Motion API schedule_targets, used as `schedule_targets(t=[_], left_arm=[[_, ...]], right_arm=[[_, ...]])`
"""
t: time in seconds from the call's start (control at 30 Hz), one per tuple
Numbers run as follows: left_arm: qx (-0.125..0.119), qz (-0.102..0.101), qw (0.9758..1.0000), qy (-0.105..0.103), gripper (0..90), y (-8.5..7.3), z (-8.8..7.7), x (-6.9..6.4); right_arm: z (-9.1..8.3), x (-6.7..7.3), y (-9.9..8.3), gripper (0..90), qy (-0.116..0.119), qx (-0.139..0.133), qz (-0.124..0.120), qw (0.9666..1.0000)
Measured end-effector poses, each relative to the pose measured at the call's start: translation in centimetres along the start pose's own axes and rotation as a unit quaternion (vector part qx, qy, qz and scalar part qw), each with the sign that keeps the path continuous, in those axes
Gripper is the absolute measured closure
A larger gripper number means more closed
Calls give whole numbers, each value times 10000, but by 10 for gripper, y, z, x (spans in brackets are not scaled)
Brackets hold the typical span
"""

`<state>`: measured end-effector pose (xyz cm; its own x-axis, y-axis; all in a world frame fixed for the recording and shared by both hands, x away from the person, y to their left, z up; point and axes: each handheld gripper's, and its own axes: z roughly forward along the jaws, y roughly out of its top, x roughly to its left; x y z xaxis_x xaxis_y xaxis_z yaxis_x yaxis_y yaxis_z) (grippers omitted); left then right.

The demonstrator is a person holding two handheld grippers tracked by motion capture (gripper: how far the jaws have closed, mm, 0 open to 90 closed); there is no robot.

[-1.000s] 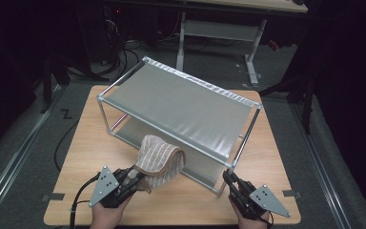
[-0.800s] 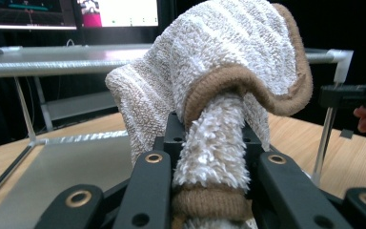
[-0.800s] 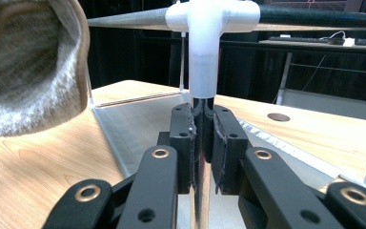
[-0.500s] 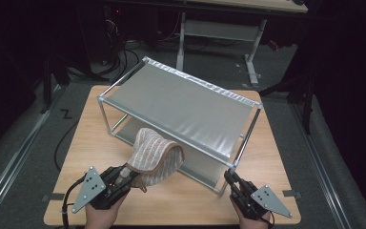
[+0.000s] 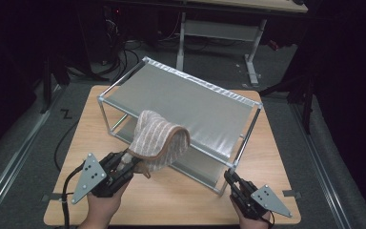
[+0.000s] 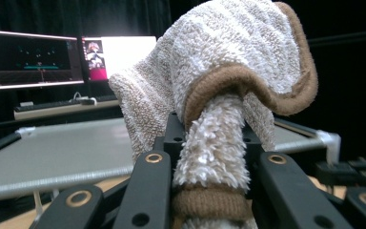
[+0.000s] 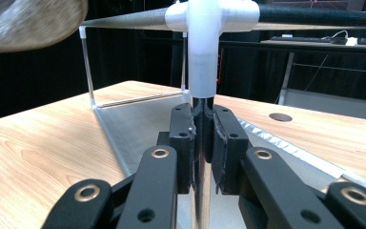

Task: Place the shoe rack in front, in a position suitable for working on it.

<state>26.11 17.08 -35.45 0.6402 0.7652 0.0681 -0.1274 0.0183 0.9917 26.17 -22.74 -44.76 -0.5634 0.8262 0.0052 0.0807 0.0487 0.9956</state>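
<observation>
A beige towel with a brown hem (image 5: 157, 138) is lifted off the table and arches up in front of the rack's near long side. My left gripper (image 5: 126, 160) is shut on its lower end; in the left gripper view the towel (image 6: 228, 86) rises from between the jaws and folds over. A two-shelf metal rack (image 5: 186, 102) with grey fabric shelves stands on the wooden table (image 5: 171, 195). My right gripper (image 5: 229, 177) is shut on the rack's near right corner post (image 7: 201, 71), which runs up between the jaws in the right gripper view.
The rack covers most of the table's middle and back. Bare wood lies along the front edge between my two hands. Beyond the table stand another desk's legs (image 5: 252, 43), cables on the floor, and lit monitors (image 6: 33, 57) in the dark room.
My left gripper has raised the towel, so it arches higher over the rack's front edge, and the hand has drawn slightly left and toward me. The right gripper stays on the post.
</observation>
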Motion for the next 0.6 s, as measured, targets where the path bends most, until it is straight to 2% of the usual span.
schedule_targets(t=[0.27,0.43,0.6], left_arm=[[125,31,9998,125,740,4,27,14],[214,-59,9996,163,740,5,44,23],[291,-25,9995,149,740,7,60,26]], right_arm=[[0,0,0,806,22,2,10,10000],[-1,0,0,806,29,-10,13,10000],[-1,0,0,806,25,-4,14,10000]])
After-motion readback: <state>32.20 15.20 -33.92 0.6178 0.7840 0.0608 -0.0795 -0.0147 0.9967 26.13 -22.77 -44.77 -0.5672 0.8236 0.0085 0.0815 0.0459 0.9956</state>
